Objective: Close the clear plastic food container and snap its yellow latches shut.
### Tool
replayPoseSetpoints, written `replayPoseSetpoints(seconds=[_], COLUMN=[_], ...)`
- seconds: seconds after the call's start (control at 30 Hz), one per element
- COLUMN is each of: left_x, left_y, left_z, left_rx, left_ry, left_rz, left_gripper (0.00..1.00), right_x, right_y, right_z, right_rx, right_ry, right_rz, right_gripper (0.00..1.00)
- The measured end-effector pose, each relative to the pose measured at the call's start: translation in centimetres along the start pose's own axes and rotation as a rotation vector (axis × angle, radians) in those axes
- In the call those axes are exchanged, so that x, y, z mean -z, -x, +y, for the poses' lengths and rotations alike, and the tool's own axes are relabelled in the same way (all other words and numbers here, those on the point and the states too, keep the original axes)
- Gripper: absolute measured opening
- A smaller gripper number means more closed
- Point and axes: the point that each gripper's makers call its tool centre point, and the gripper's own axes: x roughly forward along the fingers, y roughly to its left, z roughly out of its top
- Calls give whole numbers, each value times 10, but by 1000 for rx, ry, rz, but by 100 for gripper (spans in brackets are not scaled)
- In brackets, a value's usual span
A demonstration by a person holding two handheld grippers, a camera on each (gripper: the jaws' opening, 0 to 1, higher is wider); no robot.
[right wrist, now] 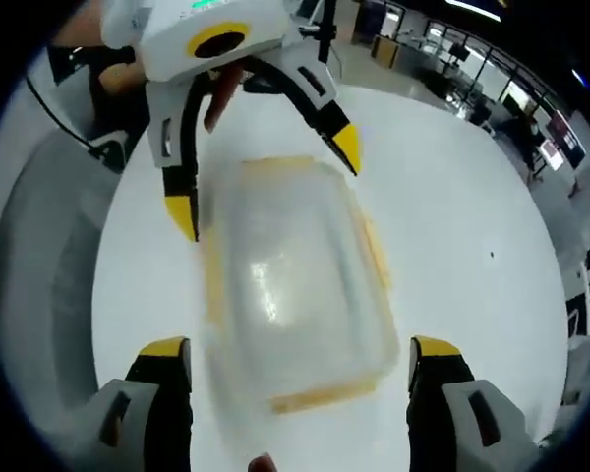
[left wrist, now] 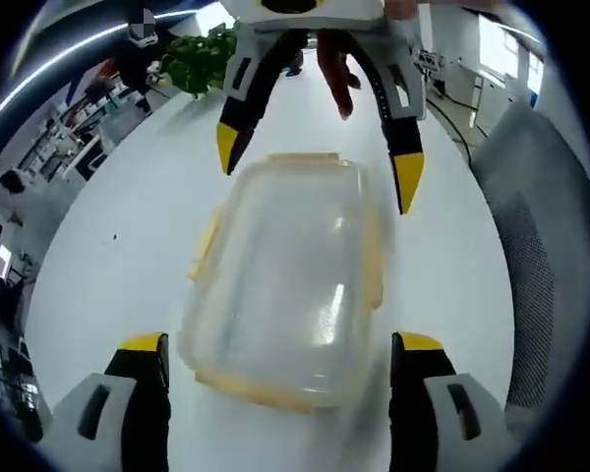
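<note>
Yellow-tipped black jaws of the left hand-held gripper (left wrist: 280, 346) rise spread wide from the bottom of the left gripper view, holding nothing, with the near end of the clear plastic food container (left wrist: 287, 280) lying between and just ahead of the tips. Whether either tip touches the container cannot be told. The right hand-held gripper (right wrist: 300, 352) stands the same way in the right gripper view: jaws wide apart, nothing held, the container's opposite end just ahead of its tips.

Each hand-held gripper faces the other across the container, so each shows at the top of the other's view with its yellow tips pointing down at the far end, also wide. In the left gripper view, fingers (left wrist: 336, 67) of a hand show between the far jaws.

The container sits flat on a white table (left wrist: 138, 226), its clear lid (right wrist: 293, 280) lying on top, blurred. Yellow latches (left wrist: 206, 243) run along its edges; the one on the long side in the left gripper view sticks outward, and another yellow latch (left wrist: 302, 157) lies along the far short end. Whether any is snapped down cannot be told through the blur.

Beyond the table stand a green plant (left wrist: 199, 61), a grey mesh chair (left wrist: 543, 265) beside the table's edge, and office desks further back.
</note>
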Motion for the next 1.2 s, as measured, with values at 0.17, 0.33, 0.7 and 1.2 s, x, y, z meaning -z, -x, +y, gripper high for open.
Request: replayPoseSetpoints(seconds=[0.17,0.33,0.7,1.2], left_x=[2,-4,0,2], left_y=[3,9,17,26], left_z=[-2,-6,-12,-23], left_rx=[-1,-4,-25,-64], left_ry=[50,94,134,185], left_rz=[-6,-55,-82,-118], left_gripper=[94,94,93,93], right_x=[3,10,16,15], right_y=[2,5,11,20], right_z=[4,6,16,27], right_rx=[25,53,80,132], right_ry=[-32,-74,-167,-240], right_rz=[-21,-39,-91,-153], right_gripper=[92,92,91,91])
